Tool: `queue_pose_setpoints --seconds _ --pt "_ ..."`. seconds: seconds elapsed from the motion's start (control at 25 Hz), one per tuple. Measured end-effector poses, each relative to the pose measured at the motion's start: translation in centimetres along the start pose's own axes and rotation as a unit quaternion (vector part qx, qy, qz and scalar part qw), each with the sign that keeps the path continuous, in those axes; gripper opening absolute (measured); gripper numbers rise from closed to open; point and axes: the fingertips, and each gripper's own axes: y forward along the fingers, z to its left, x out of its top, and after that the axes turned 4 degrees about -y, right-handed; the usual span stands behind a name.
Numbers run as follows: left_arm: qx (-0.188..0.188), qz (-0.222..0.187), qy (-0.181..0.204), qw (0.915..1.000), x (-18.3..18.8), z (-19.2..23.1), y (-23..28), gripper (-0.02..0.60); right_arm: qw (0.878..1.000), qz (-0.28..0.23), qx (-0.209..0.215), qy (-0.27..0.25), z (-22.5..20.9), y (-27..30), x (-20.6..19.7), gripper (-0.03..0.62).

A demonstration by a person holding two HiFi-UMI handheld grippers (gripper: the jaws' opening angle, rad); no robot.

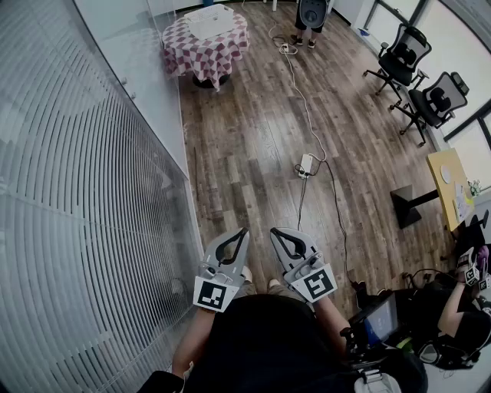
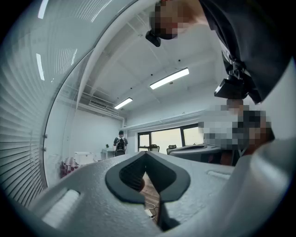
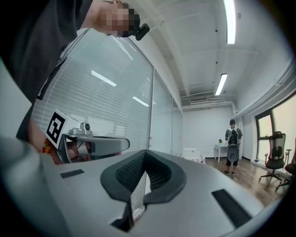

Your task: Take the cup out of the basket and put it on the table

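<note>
A frosted glass wall fills the left half of the head view. Bare wood floor runs from the person's feet up to a round table under a checked cloth at top centre. On the table sits a white container (probably the basket, though it is too small to be sure). No cup shows in any view, so it is presumably inside. An office chair and a second chair stand at the upper right. A white cable trails down the middle of the floor to a power strip. At lower centre, close to the body, the left gripper and right gripper point level, each with its jaws pressed together on nothing.

The step in hand looks like the walk to the table. It would go best with the grippers kept tucked in, and with one gripper's jaws spread before it reaches over the container's rim.

The clear lane lies between the foot of the glass on the left and the cable on the right. It is tightest beside the power strip and widens towards the table.
</note>
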Motion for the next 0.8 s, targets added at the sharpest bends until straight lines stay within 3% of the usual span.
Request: queue_pose_setpoints --seconds 0.2,0.44,0.8 --pt "-0.002 -0.001 -0.009 1.0000 0.1 2.8 -0.5 0.002 0.999 -0.006 -0.024 0.023 0.2 2.2 0.0 0.011" --pt "0.012 -0.008 -0.018 0.9997 0.1 5.8 -1.2 0.002 1.000 -0.002 0.004 0.013 1.1 5.0 -0.5 0.012" --pt "0.035 -0.009 -0.024 0.9991 -1.0 10.2 0.4 0.002 0.999 -0.003 0.036 -0.005 -1.1 11.5 -1.0 0.011"
